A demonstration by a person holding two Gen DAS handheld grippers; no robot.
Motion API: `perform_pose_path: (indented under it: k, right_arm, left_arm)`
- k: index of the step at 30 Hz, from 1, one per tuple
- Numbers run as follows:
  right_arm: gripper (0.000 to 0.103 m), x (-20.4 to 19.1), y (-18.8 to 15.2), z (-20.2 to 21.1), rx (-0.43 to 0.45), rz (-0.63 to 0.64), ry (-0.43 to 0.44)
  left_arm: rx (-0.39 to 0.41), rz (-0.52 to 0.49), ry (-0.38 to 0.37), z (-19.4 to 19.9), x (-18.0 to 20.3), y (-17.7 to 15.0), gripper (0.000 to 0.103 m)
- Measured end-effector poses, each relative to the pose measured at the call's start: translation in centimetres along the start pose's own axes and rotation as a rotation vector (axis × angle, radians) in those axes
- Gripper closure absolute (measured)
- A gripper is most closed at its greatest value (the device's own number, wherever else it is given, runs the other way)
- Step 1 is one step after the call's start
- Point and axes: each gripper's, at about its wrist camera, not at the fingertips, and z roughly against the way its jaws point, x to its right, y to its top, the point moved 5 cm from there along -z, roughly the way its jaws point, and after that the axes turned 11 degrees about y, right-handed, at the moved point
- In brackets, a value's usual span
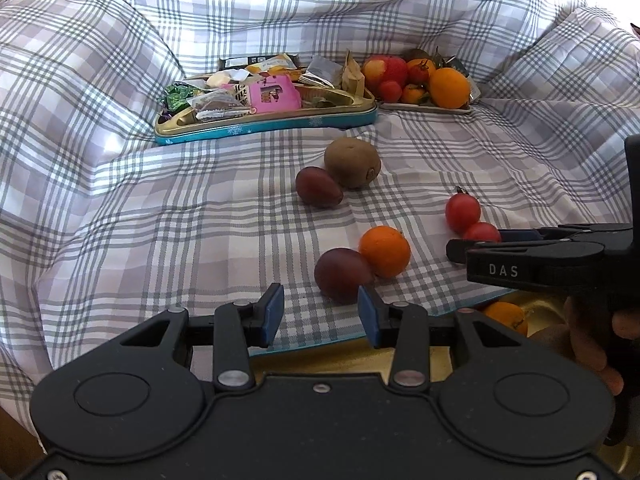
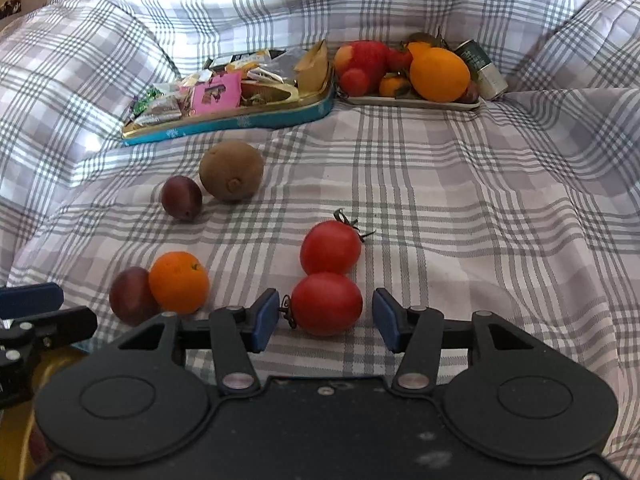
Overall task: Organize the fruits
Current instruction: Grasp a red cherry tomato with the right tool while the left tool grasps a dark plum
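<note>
Near tomato (image 2: 326, 303) lies untouched between the right hand-held gripper's (image 2: 325, 320) parted pads.

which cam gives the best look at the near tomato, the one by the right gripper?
Right wrist. The near tomato is whole, lying between the right gripper pads, untouched. In the left wrist view that tomato is small at the right, its lower half hidden behind the gripper's fingers.

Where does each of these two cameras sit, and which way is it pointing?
Left wrist: on the left gripper, looking down along open jaws at a plum and orange; the right gripper and a hand show.
Right wrist: on the right gripper, open jaws flanking a near tomato; the left gripper shows at the left edge.
Shared: the loose fruit, kiwi, blue tin.
</note>
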Motion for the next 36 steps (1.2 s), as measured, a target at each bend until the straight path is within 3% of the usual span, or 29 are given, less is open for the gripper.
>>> perform_pose_path:
  k: [7, 12, 25, 30, 36]
  right_arm:
    - [0.050, -0.5, -0.2, -0.4, -0.012, 0.069, -0.034]
    - [0.058, -0.9, -0.3, -0.5, -0.008, 0.092, -0.059]
    - [0.058, -1.0, -0.5, -0.4, 0.002, 0.100, -0.060]
    - [0.058, -1.0, -0.5, -0.4, 0.003, 0.097, -0.057]
    - [0.058, -0.9, -0.5, -0.3, 0.004, 0.096, -0.055]
  left_arm:
    - [0.028, -0.004, -0.019, -0.1, 0.6, 0.1, 0.053]
    - [0.023, -0.023, -0.008, -0.7, 1.1, 0.1, 0.053]
    - [0.040, -0.026, 0.015, -2.6, 2.0, 0.4, 0.048]
    - [0.009, -0.049, 0.053, -3.9, 2.7, -0.1, 0.048]
    - [0.026, 0.006, 0.038, -4.4, 2.1, -0.3, 0.048]
